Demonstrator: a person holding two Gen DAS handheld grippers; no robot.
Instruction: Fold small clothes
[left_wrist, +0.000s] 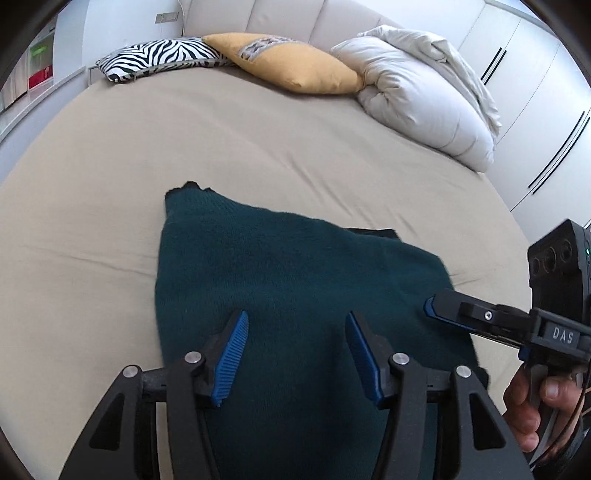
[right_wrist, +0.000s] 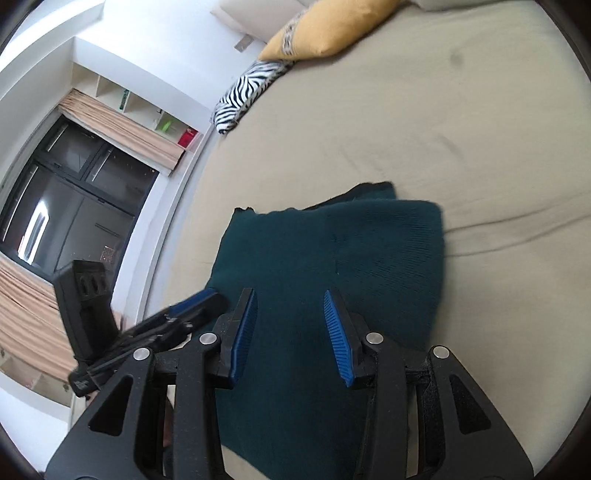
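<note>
A dark teal knitted garment (left_wrist: 280, 280) lies folded on the beige bed sheet (left_wrist: 110, 177); it also shows in the right wrist view (right_wrist: 332, 258). A black layer peeks out at its far edge (right_wrist: 369, 192). My left gripper (left_wrist: 295, 321) is open and empty, hovering over the garment's near part. My right gripper (right_wrist: 290, 299) is open and empty, also over the garment. The right gripper shows in the left wrist view (left_wrist: 430, 306) at the garment's right side. The left gripper shows in the right wrist view (right_wrist: 199, 299) at the garment's left edge.
A zebra-print pillow (left_wrist: 159, 59), a yellow pillow (left_wrist: 291, 62) and a bunched white duvet (left_wrist: 424, 92) lie at the head of the bed. White wardrobe doors (left_wrist: 535, 92) stand to the right. A window and shelves (right_wrist: 92, 173) are left of the bed.
</note>
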